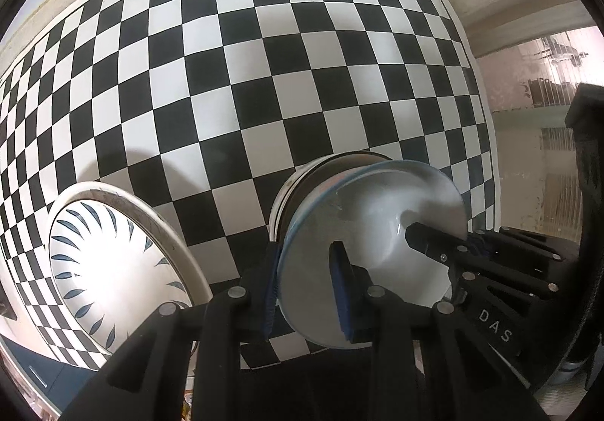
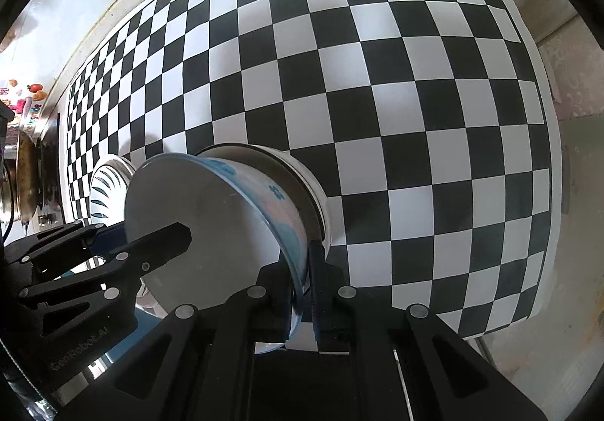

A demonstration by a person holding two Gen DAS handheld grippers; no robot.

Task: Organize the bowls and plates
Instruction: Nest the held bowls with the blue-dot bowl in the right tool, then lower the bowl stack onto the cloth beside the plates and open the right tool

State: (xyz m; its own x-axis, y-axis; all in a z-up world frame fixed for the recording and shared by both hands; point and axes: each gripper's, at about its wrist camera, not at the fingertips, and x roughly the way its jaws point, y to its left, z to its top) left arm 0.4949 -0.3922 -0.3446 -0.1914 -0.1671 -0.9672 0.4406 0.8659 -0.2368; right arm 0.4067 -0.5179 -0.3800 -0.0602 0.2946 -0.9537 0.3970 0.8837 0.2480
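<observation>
White glazed bowl with a blue rim (image 1: 372, 232) gripped on opposite sides by both grippers, above a stack of bowls.

Left gripper (image 1: 307, 292) has its blue-padded fingers (image 1: 341, 292) clenched across the bowl's near rim, one inside and one outside; the right gripper (image 2: 302, 292) pinches the opposite rim the same way. The bowl sits in or just over a dark-rimmed white bowl (image 2: 313, 187) standing on the black-and-white checkered mat (image 1: 264, 81); whether the two touch is unclear. Beside them on the mat lies a wide white bowl with dark blue leaf strokes (image 1: 113, 270), apart from the stack.
</observation>
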